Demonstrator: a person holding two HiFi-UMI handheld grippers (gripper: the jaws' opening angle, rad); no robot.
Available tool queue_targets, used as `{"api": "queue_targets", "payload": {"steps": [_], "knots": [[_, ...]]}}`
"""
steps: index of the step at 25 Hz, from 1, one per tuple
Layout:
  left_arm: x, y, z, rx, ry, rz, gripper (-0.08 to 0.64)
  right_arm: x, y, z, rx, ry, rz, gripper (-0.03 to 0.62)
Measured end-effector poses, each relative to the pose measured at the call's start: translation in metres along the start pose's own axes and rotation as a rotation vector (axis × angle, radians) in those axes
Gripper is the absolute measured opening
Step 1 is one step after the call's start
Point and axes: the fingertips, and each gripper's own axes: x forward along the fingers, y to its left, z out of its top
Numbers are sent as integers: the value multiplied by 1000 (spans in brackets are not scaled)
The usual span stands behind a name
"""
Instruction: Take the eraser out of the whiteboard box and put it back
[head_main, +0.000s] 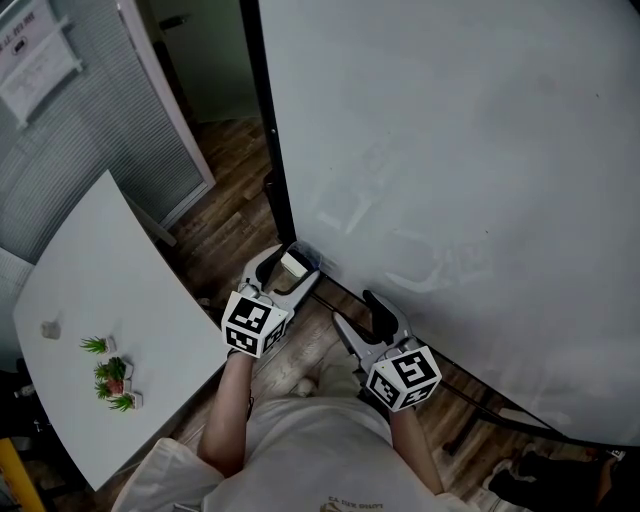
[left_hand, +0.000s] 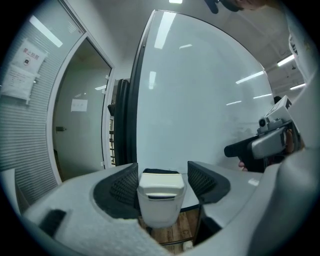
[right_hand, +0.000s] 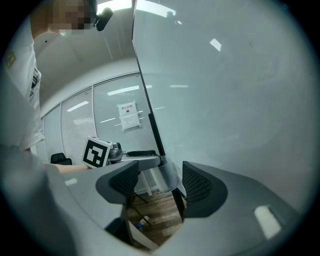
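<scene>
Nearest the head camera is the person's pale cotton shirt (head_main: 300, 450), with both arms reaching ahead of it. Far left stands a smooth white desk (head_main: 100, 290) bearing small green potted plants (head_main: 110, 375).

The left gripper (head_main: 298, 262) has its ribbed black fingers (left_hand: 122, 185) clamped on the blocky white plastic eraser (left_hand: 160, 192), which has rounded edges and a dark felt strip on its far side. The eraser hangs in the air over brown wood-plank floor (head_main: 230, 220), near the lower left corner of the glossy white whiteboard (head_main: 450, 180).

The right gripper (head_main: 352, 310) has its fingers apart with nothing between them.

A clear, curved plastic piece (right_hand: 167, 182) fixed at the board's dark frame is probably the whiteboard box, though it is hard to make out.

For the return, I would hold the squeeze even, because hard plastic can slip on the ribbed pads. Keep the eraser level, line it up above the box's mouth, lower it fully inside, and release only then. The empty gripper should stay out of the way.
</scene>
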Motion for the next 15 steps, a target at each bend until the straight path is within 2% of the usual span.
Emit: {"api": "queue_targets", "payload": {"steps": [15], "knots": [[8,-2,-5,19,-2,-20,284,3,-6,-4,23,10,-12,273]]}}
